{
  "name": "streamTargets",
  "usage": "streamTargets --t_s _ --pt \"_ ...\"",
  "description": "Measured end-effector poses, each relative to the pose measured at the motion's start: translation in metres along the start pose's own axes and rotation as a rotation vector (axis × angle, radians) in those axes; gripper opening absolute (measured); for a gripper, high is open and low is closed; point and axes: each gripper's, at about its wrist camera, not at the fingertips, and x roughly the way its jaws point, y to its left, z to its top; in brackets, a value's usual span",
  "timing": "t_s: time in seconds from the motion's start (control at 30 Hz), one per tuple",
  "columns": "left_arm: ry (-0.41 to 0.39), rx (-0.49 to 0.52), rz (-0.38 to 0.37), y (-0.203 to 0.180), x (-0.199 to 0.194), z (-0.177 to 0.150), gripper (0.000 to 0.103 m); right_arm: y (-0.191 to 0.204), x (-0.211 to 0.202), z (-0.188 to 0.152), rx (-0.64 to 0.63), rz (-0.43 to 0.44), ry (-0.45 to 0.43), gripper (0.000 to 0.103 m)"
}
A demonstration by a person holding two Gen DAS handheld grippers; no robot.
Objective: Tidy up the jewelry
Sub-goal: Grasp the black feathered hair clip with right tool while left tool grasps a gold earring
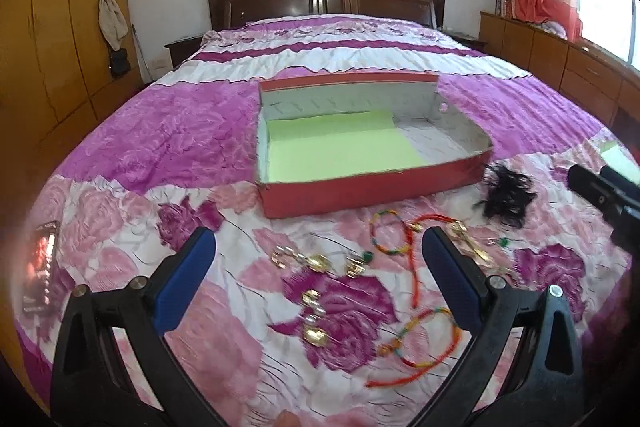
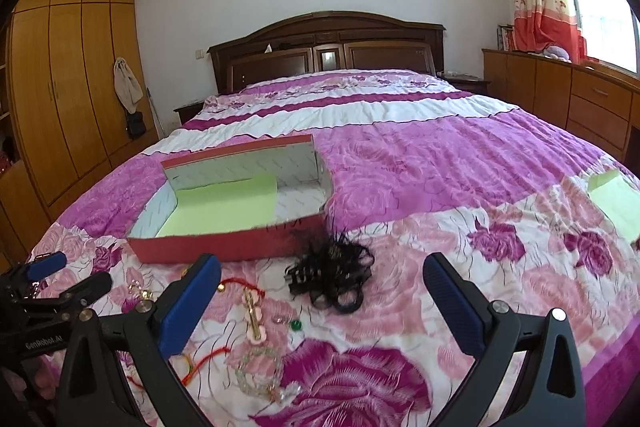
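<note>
An open red box (image 1: 360,193) with a pale green liner lies on the bed, nothing visible inside. In front of it lie gold earrings (image 1: 316,261), more gold pieces (image 1: 314,323), two multicoloured bracelets (image 1: 390,237) (image 1: 424,343) and a red cord (image 1: 416,267). My left gripper (image 1: 318,247) hovers open over the earrings. In the right wrist view, my right gripper (image 2: 320,267) stands open just short of a black feathery hair clip (image 2: 332,277). A gold-and-pink clip (image 2: 254,311), a green bead (image 2: 296,325) and a clear bead bracelet (image 2: 256,371) lie to its lower left.
A pink and purple floral bedspread (image 1: 180,131) covers the bed. A phone (image 1: 40,267) lies at the left edge, a loose green sheet (image 2: 616,203) at the right. The headboard (image 2: 328,43), wardrobe (image 2: 60,87) and low cabinets (image 2: 560,91) surround the bed.
</note>
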Motion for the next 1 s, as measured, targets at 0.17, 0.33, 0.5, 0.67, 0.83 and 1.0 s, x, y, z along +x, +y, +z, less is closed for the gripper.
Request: streamTargets --t_s 0.17,0.33,0.5,0.67,0.83,1.0 --pt "0.087 0.013 0.022 0.014 0.026 0.008 0.096 -0.004 0.027 0.012 -0.006 -0.010 0.081 0.103" --pt "0.189 -0.029 0.012 0.025 0.056 -0.001 0.085 -0.010 0.065 0.009 0.003 -0.027 0.195 0.103" --pt "0.276 -0.054 -0.015 0.025 0.079 -0.011 0.064 -0.021 0.096 0.001 0.041 -0.022 0.289 0.103" --pt "0.326 -0.092 -0.030 0.029 0.094 -0.016 0.052 -0.028 0.116 -0.005 0.077 -0.014 0.342 0.103" --pt "0.359 -0.127 -0.037 0.034 0.104 -0.020 0.051 -0.032 0.131 -0.011 0.101 0.001 0.375 0.103" --pt "0.378 -0.135 -0.034 0.034 0.113 -0.023 0.052 -0.035 0.142 -0.018 0.114 -0.003 0.408 0.092"
